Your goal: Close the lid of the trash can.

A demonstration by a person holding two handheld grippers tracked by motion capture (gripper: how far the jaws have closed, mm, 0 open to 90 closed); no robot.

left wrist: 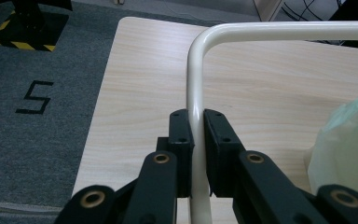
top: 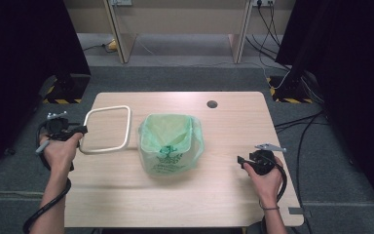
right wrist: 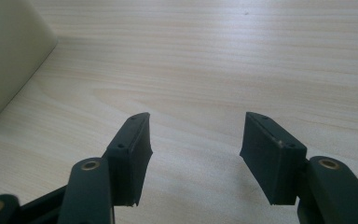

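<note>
left tongs: my left tongs [top: 80, 130] are clamped on the cream-white square tubular frame with rounded corners [top: 108, 129]; in the left gripper view the two black pads press its tube from both sides [left wrist: 195, 154], just below one rounded corner.
frame position: the frame sits over the left part of the light wood-grain worktop [top: 233, 122], its near left side at my left tongs, its right side just beside the bin; whether it rests on the worktop or is lifted off it i cannot tell.
frame orientation: roughly level in the high view, an open loop with bare worktop visible through it.
right tongs: my right tongs [top: 240, 160] are agape with nothing between them; in the right gripper view the two pads stand well apart over bare wood [right wrist: 196, 156].
right tongs position: low over the right part of the worktop, pointed left toward the bin, clearly apart from it.
bin: small square cream bin lined with a translucent pale green plastic bag bearing dark green print [top: 170, 142] stands upright near the middle of the worktop, between my two hands; the bag is folded out over the rim and hangs down the outer walls.
bin in gripper views: green bag at the right edge of the left gripper view [left wrist: 349, 140]; a cream wall at the left edge of the right gripper view [right wrist: 9, 51].
worktop detail: a round dark cable hole [top: 212, 104] lies beyond the bin, toward the far edge.
surroundings: grey carpet floor [top: 175, 78] around the worktop.
</note>
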